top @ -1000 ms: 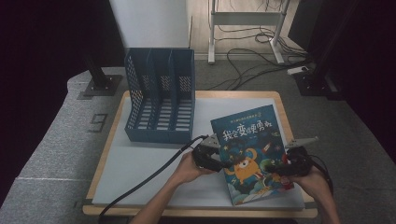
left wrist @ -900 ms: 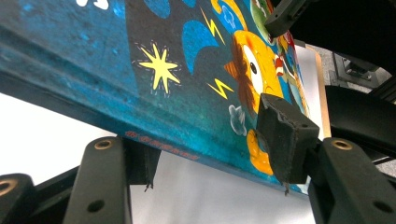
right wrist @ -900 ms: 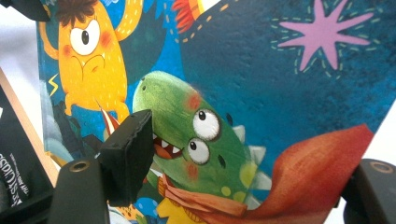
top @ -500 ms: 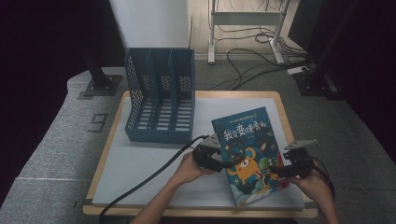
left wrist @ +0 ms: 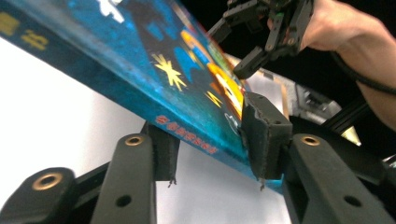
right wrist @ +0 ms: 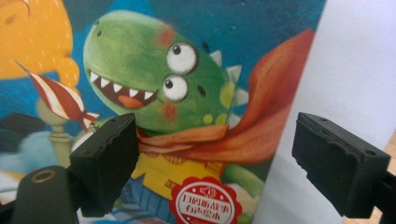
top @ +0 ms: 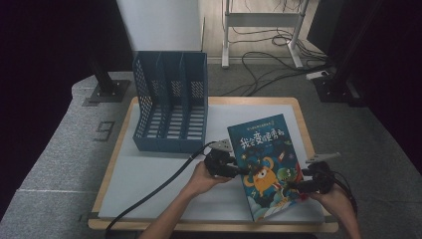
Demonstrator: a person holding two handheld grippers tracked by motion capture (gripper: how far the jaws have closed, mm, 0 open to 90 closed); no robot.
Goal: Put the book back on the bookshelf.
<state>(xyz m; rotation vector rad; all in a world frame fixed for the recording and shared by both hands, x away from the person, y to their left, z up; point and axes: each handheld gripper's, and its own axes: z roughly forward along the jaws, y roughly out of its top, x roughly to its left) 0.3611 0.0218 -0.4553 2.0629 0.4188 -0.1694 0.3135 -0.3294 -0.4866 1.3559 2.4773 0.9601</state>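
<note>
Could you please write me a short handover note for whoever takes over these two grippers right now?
Left gripper: shut on the picture book's spine edge, lifting that side off the white board.
Right gripper: open, hovering over the book's right edge, gripping nothing.
Blue file rack: at the board's far left, slots empty.
Done: book gripped on one side.
Left, probably: raise the book and slot it into the rack.

Wooden-edged table [top: 118, 164], white mat [top: 149, 174] on top; blue file rack [top: 170, 102] far left, picture book [top: 266, 164] right.

blue book [top: 266, 159], blue file rack [top: 171, 102]
</note>
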